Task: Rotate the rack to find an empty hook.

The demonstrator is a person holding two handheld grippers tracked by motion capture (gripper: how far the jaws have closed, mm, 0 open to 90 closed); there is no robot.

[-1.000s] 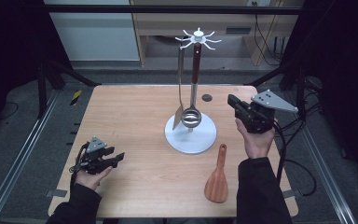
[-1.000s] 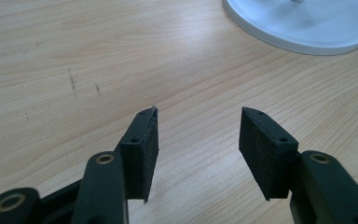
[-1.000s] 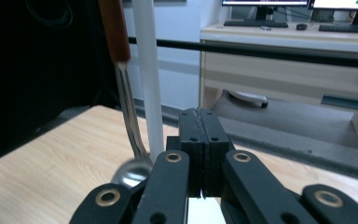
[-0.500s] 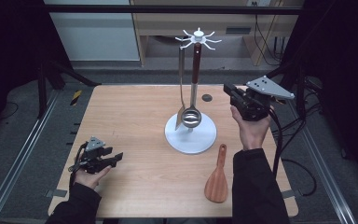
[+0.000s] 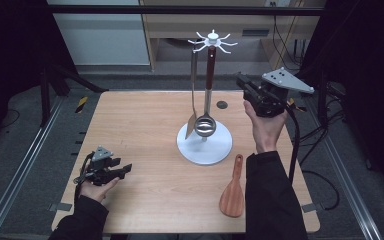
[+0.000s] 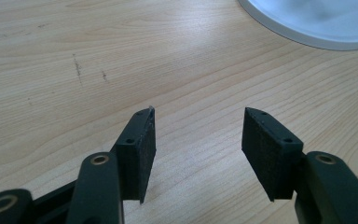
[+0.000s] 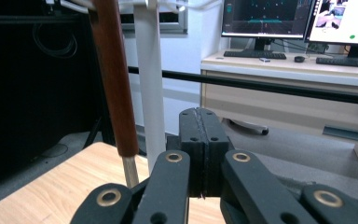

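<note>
A white utensil stand point(image 5: 215, 150) with a round base and a ring of hooks on top stands mid-table. From the hooks hang a brown-handled ladle point(image 5: 205, 125) and a slim metal turner point(image 5: 193, 90). A wooden spatula point(image 5: 232, 190) lies flat on the table, front right. My right gripper point(image 5: 241, 81) is held high, right of the stand, shut with nothing in it; its own view has the jaws point(image 7: 200, 114) pressed together beside the ladle handle point(image 7: 114, 79) and the white pole point(image 7: 150, 84). My left gripper point(image 5: 122, 170) rests low at front left. Its jaws point(image 6: 198, 119) have just been opening, with only bare wood between them.
The wooden table point(image 5: 140, 120) has a small dark round mark point(image 5: 222, 104) behind the stand. The stand's base point(image 6: 317, 23) lies ahead of the left gripper. Metal rails run along both table sides. A desk with monitors point(image 7: 265, 18) stands beyond the table.
The right hand has lifted its shut gripper higher and a little toward the stand's upper part. The left hand has stayed where it was.
</note>
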